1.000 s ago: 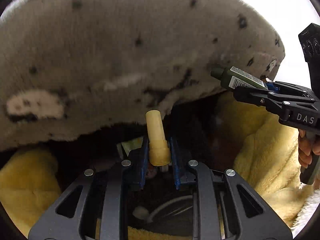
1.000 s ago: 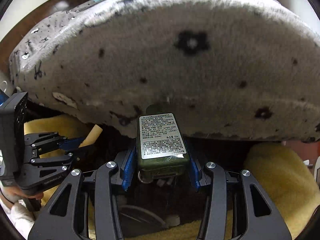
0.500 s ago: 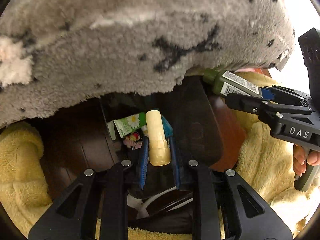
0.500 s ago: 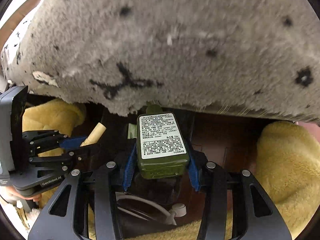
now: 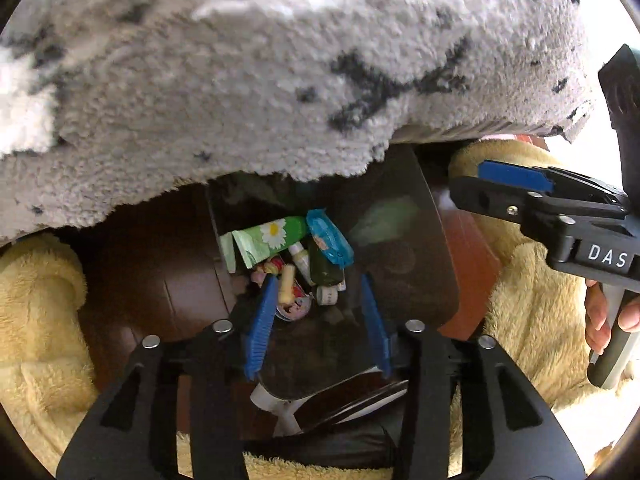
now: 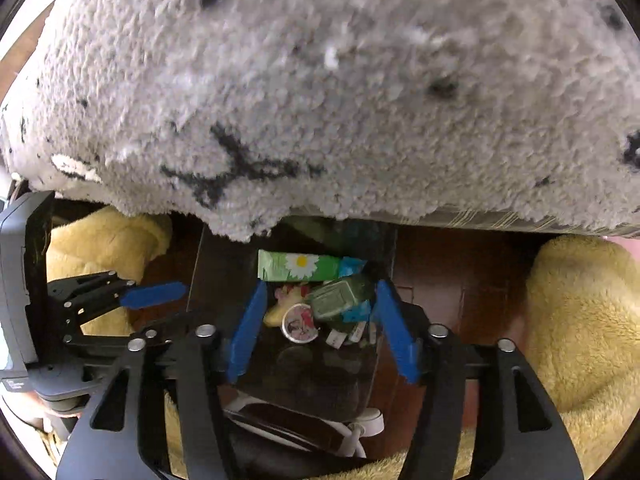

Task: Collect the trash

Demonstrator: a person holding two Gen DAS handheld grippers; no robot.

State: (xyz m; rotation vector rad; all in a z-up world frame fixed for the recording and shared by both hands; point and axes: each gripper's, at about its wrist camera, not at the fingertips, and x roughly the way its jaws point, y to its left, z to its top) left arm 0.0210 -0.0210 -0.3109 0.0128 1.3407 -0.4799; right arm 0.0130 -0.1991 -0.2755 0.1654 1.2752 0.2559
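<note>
Both tongs stand apart and empty: the left tongs (image 5: 316, 312) and right tongs (image 6: 320, 320) hang over the dark rectangular trash bin (image 6: 312, 376). The cream tube (image 5: 287, 288) and dark green labelled bottle (image 6: 338, 300) lie inside it. The grey speckled fleece blanket's (image 6: 320, 80) edge overhangs the bin's far rim.

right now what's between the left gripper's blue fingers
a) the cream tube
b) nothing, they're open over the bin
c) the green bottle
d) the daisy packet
b: the left gripper has its blue fingers spread wide with nothing clamped between them; the cream tube, green bottle and daisy packet all lie down in the dark bin below.
</note>
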